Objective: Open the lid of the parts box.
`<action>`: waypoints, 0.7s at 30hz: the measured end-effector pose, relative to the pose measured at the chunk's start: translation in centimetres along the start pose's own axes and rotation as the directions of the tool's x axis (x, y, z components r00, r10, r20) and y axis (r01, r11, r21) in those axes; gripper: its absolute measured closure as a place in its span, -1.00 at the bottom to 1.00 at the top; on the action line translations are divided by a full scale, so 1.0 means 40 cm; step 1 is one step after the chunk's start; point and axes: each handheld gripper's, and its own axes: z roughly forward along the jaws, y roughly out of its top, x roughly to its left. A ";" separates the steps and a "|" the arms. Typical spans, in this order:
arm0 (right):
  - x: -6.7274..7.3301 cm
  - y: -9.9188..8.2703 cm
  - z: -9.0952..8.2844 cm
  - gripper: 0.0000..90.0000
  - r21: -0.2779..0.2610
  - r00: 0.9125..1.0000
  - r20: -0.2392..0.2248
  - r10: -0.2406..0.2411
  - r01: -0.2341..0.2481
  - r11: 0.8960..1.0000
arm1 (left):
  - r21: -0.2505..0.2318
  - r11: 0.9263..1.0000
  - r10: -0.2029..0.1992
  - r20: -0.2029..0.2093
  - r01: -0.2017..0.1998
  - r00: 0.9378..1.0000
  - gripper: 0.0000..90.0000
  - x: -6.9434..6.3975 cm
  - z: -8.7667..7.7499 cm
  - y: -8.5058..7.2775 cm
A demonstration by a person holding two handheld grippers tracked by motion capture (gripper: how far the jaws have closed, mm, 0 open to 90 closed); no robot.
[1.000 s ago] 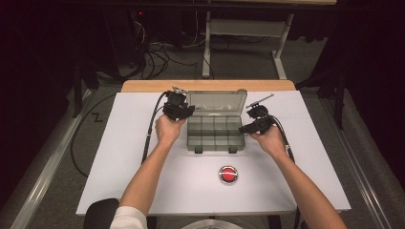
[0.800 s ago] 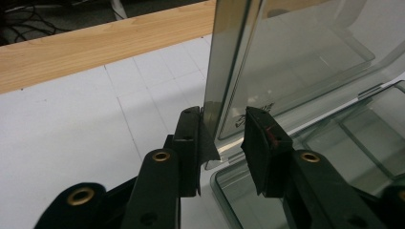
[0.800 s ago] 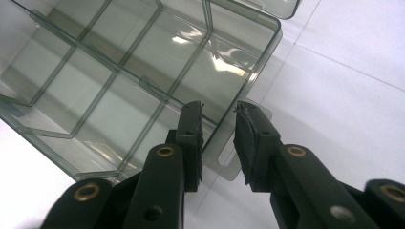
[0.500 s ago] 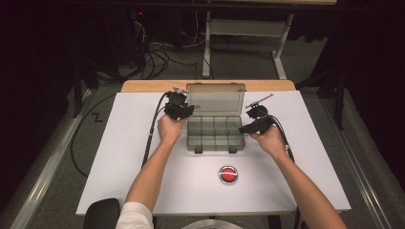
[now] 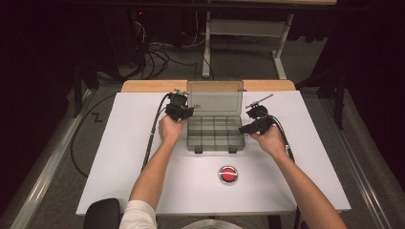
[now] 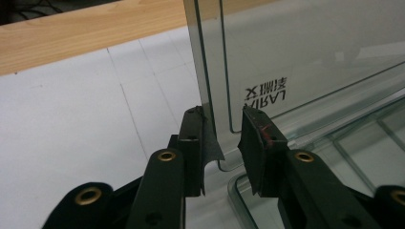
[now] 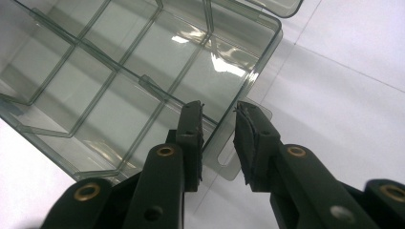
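jaws on your left gripper (image 6: pixel 223 143) have just been closing, and the upright edge of the clear smoke-grey hinged lid (image 6: pixel 305 57) stands between them. in the left gripper view one pad looks to lie against the outer face of that edge, while a gap is visible between the other pad and the inner face, so call it narrowed around the lid, not yet a firm pinch. compared with a second ago, the high view shows almost nothing else different: the lid (image 5: pixel 215 97) stands raised at the far side as it did, and both hands sit where they were, the left hand perhaps a touch nearer the box.

your right gripper (image 7: pixel 218 143) has not changed. its jaws are partly spread, straddling the right wall and small slotted tab of the transparent grey plastic compartment box (image 7: pixel 119 86), with daylight showing on both sides, so it grips nothing that i can see.

the box (image 5: pixel 215 135) rests on the white table top (image 5: pixel 119 157), left of centre between your two hands (image 5: pixel 171 129), its compartments empty, with the round red button (image 5: pixel 228 174) nearer to you.

my reading: you are taking hold of the lid's left edge to swing it, probably down to shut, while the right gripper steadies the base. finish the squeeze before you pull, or the thin edge may slip out.
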 end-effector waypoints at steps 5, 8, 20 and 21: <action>0.002 0.000 -0.001 0.65 0.004 1.000 0.003 0.004 -0.004 1.000 | 0.013 1.000 -0.007 -0.002 0.007 1.000 0.57 0.001 0.008 -0.003; 0.001 -0.001 0.000 0.65 0.000 1.000 0.002 0.003 -0.003 1.000 | 0.023 1.000 -0.010 0.003 0.010 1.000 0.56 0.005 0.009 -0.005; 0.007 -0.001 -0.001 0.66 0.005 1.000 0.020 -0.003 0.003 1.000 | 0.032 0.999 -0.003 0.025 0.002 1.000 0.23 0.012 -0.012 -0.002; 0.007 -0.001 -0.001 0.66 0.005 1.000 0.020 -0.003 0.003 1.000 | 0.034 0.999 -0.002 0.028 0.001 1.000 0.23 0.013 -0.016 -0.002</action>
